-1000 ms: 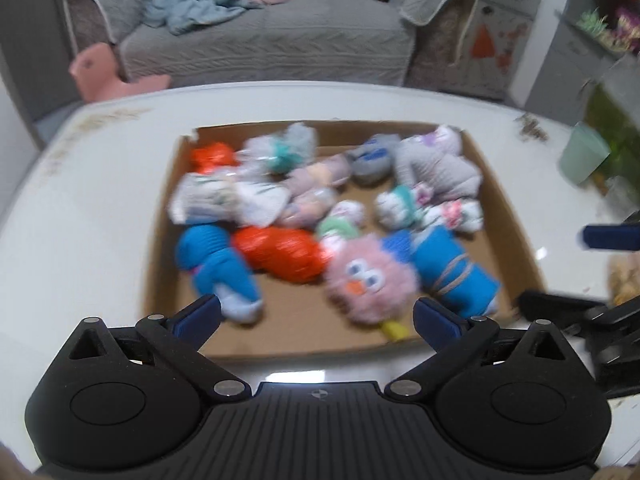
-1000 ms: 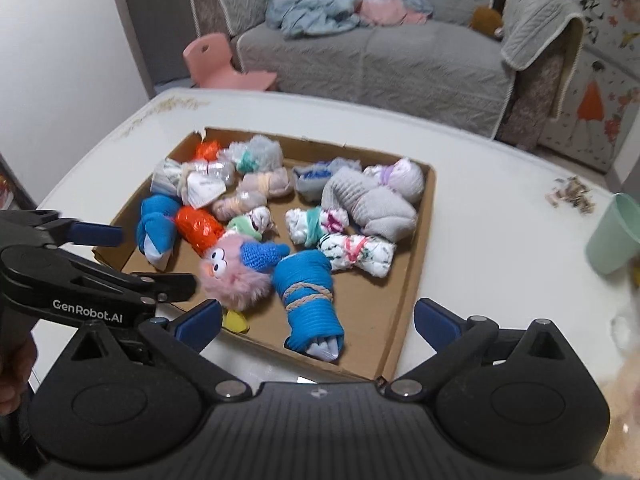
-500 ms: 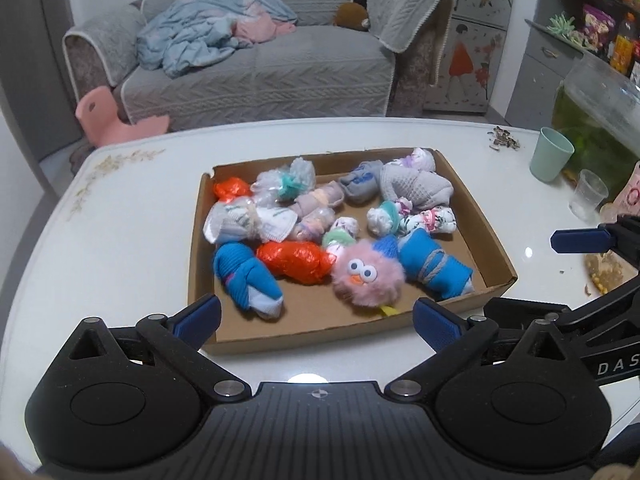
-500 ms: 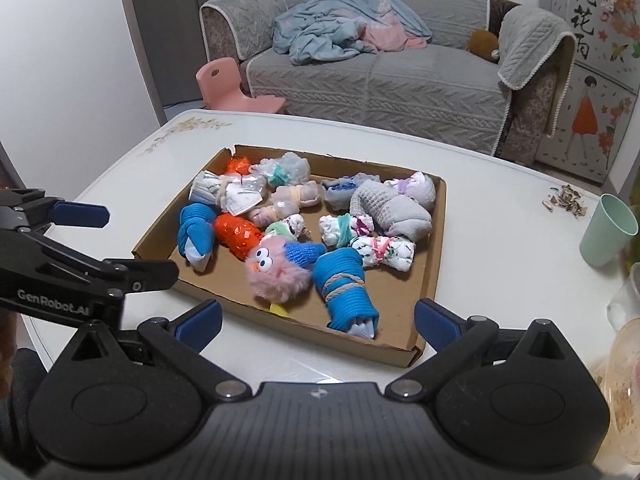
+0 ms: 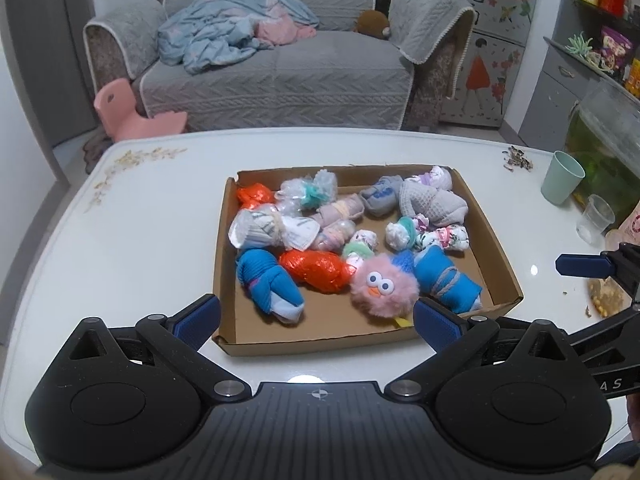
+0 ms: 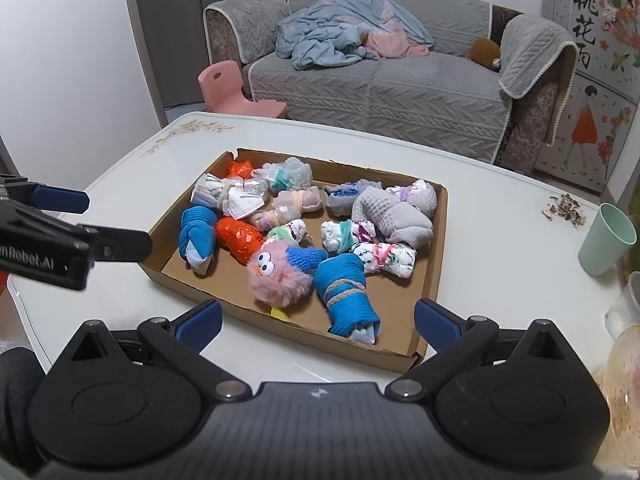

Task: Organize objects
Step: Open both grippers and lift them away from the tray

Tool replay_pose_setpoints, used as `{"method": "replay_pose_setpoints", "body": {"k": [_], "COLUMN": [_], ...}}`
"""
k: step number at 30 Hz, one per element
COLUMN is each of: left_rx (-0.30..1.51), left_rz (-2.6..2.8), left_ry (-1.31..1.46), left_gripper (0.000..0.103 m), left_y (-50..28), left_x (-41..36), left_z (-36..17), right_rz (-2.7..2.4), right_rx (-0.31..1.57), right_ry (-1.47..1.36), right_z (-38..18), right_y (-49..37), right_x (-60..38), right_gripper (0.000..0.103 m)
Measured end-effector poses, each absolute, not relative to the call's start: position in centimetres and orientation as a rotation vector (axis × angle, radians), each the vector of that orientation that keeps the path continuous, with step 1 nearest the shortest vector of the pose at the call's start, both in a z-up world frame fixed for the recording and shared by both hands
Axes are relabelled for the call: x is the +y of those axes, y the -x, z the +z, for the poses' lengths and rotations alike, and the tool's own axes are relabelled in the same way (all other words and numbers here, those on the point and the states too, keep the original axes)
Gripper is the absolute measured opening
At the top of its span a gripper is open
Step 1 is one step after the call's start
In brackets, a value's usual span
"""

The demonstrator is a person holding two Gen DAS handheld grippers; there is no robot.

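So there's a shallow cardboard tray (image 5: 502,240) sitting on the white bench (image 5: 140,216), and it's packed with little rolled-up bundles, mostly toward the far side and the middle, with a bare strip of cardboard along the near edge. Closest to the cameras there's a fuzzy pink plush with googly eyes (image 5: 384,290), and it's touching a blue bundle tied with string (image 5: 446,282) on its right and an orange crinkly bundle (image 5: 316,270) on its left. Next to the orange one is another blue sock roll (image 5: 266,282) near the tray's left wall. Further back there's a grey waffle-knit roll (image 5: 434,204), a small orange bundle (image 5: 254,196) tucked in the far left corner, and a couple of floral white ones (image 5: 442,238) just behind the string-tied blue one. The left gripper (image 5: 316,318) hangs over the near edge of the tray with its jaws spread wide and nothing between them, and the right gripper (image 6: 316,316) is doing the same thing from the tray's right near corner, jaws wide apart and empty too. From the right wrist view you can see the left gripper poking in from the left side, off the tray's left edge. Off to the right on the bench there's a mint green cup (image 6: 606,240), a clear plastic cup (image 5: 594,220) and a little pile of seed shells (image 6: 564,210). Grey sofa (image 5: 280,76) with a blue blanket (image 5: 224,38) in the background.
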State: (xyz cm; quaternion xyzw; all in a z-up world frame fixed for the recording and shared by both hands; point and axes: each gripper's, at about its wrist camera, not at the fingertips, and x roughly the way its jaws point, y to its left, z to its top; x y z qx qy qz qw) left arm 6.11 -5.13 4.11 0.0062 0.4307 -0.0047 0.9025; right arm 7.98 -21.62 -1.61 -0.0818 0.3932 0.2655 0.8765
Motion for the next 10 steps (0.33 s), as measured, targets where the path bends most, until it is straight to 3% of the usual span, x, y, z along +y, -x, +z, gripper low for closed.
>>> {"method": "replay_pose_setpoints", "body": {"k": [10], "left_rx": [0.839], "left_rz": [0.027], "left_ry": [-0.052], "left_gripper": [0.103], "left_y": [-6.05], "left_x": [-4.92], "left_z": [4.84], "right_rz": [0.561], "right_rx": [0.820], "right_ry": [0.178], "right_z": [-1.77], "right_y": [-7.97], "right_x": [-21.42], "right_gripper": [0.102]}}
